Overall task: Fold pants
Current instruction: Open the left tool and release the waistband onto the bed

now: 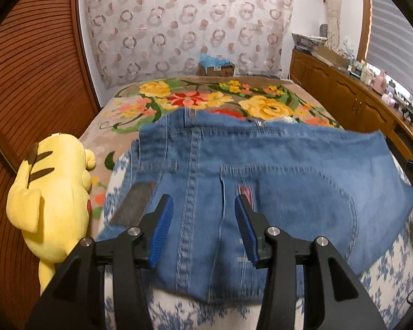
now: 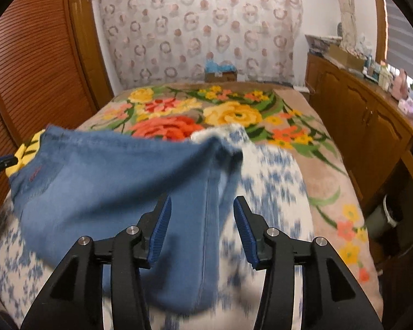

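The left gripper (image 1: 203, 206) is seen with its blue-padded jaws apart, nothing held between them, poised over the pants (image 1: 250, 181); the right gripper (image 2: 202, 206) is likewise spread wide with nothing gripped, above the same pants (image 2: 118, 187). The blue denim pants are laid in a folded bundle on a white quilt with blue flowers (image 1: 385, 272), seams and a back pocket turned upward. Their near edge is cut off behind the gripper bodies, and in the right wrist view the cloth is smeared by blur, so the folds cannot be made out. The quilt is spread over a floral blanket (image 1: 195, 96) with yellow and red blooms covering the bed. A yellow plush toy (image 1: 52, 192) is lain beside the pants, partly hidden by denim in the right wrist view. Wooden louvred doors (image 1: 33, 68), a ring-patterned curtain (image 1: 190, 19) and a cluttered wooden cabinet (image 1: 352, 96) are seen around the bed.
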Demonstrator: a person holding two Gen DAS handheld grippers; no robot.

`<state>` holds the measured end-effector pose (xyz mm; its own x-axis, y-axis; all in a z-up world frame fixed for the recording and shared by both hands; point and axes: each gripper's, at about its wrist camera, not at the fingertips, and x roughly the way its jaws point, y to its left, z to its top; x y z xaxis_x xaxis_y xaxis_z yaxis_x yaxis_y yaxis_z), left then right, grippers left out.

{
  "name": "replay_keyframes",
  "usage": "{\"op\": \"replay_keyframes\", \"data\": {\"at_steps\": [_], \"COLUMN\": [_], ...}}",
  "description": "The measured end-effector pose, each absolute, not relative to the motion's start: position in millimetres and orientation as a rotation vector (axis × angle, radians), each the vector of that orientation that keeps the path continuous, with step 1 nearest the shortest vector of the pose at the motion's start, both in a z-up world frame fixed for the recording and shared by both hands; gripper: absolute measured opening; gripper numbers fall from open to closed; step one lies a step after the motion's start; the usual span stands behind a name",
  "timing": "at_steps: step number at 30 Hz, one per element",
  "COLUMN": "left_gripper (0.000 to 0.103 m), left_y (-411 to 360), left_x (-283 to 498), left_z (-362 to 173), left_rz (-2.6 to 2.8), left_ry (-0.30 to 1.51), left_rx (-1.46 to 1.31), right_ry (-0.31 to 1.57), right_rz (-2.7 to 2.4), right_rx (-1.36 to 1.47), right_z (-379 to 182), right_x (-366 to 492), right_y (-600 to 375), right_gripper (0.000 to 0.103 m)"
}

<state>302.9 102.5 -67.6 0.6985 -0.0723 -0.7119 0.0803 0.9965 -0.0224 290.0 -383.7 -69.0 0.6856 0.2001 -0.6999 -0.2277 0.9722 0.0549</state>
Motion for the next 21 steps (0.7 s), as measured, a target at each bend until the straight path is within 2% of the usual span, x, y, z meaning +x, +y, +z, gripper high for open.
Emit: {"op": "replay_keyframes", "data": {"at_steps": [8,21], "left_gripper": [0.045,0.046], "left_y": [110.9,132.8], "left_x": [277.3,266.9], "left_z": [-84.1,-89.6], "left_rz": [-0.06,-0.016], "left_ry": [0.819,0.838], "left_rx": [0.009,-0.011], "right_ry": [0.83,0.898], "right_rz": [0.254,0.246], "right_rx": [0.005,-0.01], "right_z": [-83.6,-110.0], "right_x": [254.8,268.9], "right_y": [-385.0,-364.0], "right_gripper": [0.055,0.061]}}
